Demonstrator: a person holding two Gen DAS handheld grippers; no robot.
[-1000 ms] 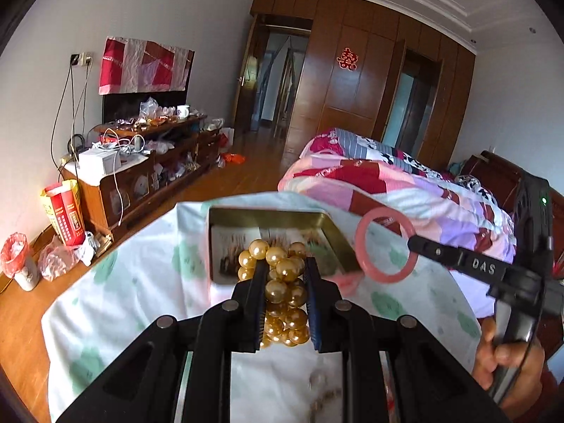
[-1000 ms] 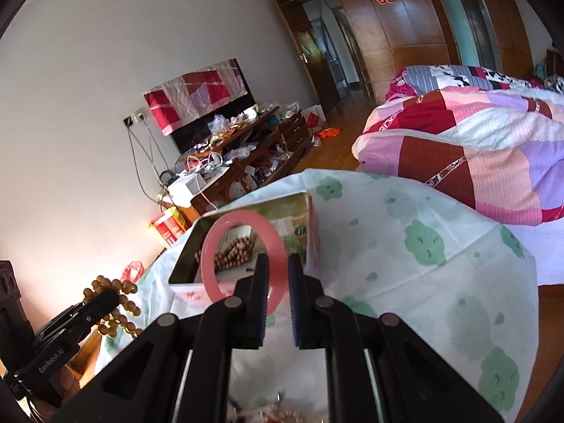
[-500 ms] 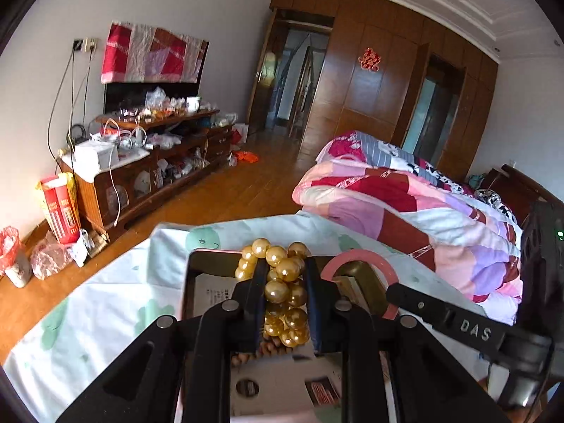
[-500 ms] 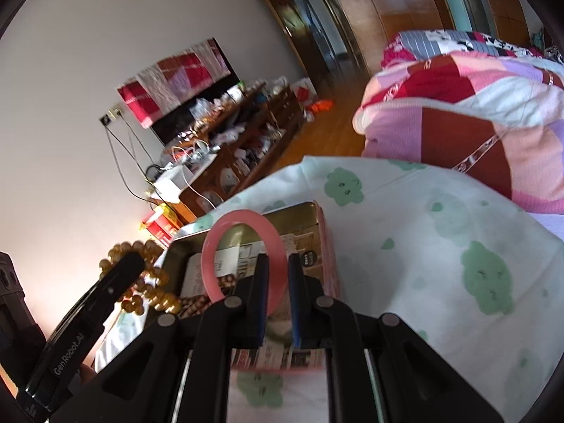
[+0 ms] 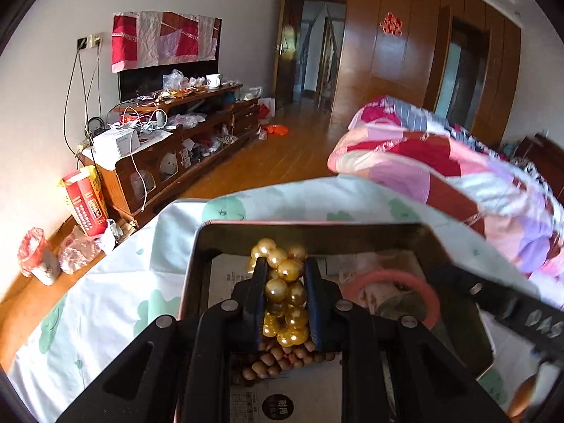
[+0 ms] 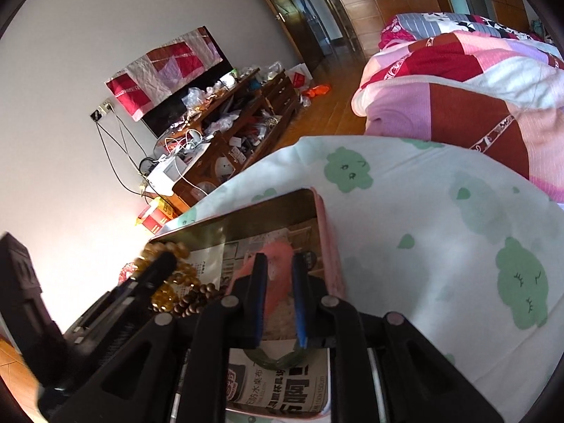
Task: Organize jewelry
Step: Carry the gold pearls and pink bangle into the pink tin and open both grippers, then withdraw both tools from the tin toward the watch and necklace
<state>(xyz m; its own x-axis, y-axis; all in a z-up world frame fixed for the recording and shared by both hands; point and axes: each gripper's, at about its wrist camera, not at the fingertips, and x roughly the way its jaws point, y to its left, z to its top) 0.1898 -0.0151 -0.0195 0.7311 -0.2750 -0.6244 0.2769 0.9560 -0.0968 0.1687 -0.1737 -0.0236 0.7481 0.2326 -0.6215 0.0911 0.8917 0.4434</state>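
Clamping glossy gold bead bracelet (image 5: pixel 283 294) in left hand-held gripper (image 5: pixel 284 275) above metal tin (image 5: pixel 197 268); right hand-held gripper (image 6: pixel 276 278) pinching pink bangle (image 6: pixel 278 282) at 3 o'clock.

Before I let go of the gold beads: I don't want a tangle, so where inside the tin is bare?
Bare paper lining shows along the tin's left wall, beside the gold beads. Crowded: brown beads below them, pink bangle at right, green bangle nearest.
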